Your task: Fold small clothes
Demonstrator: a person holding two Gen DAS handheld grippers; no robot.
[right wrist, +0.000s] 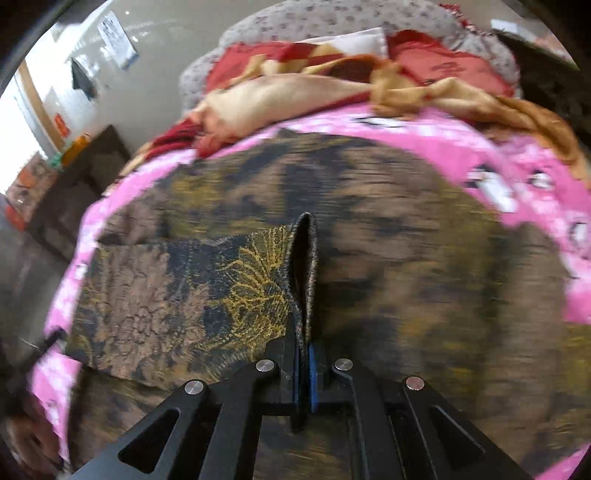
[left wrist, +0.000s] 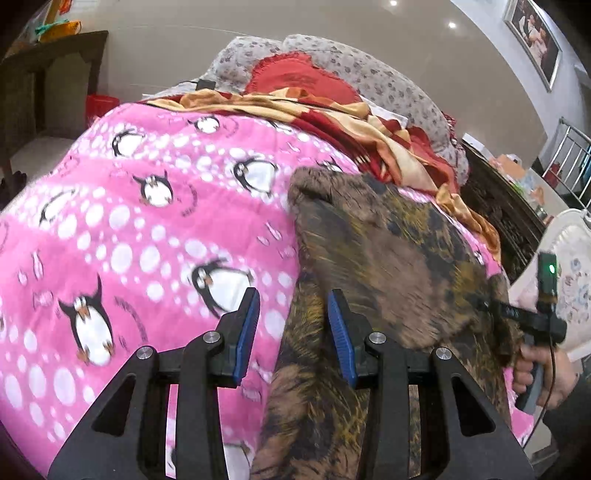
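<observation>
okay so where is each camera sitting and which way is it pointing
Left wrist: rides the left gripper, open, looking forward over the pink penguin blanket and the brown garment; the person's right hand shows at the right edge.
Right wrist: rides the right gripper, shut on a fold of the brown garment, facing the pillows.
Shared: garment, blanket, pillows.

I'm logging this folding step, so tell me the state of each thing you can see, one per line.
Left gripper: open, holding nothing, above the brown garment's edge.
Right gripper: shut on a pinched fold of the brown garment.
Brown garment: spread on the pink blanket, one flap lifted.
Pink blanket: laid out under the garment.
</observation>
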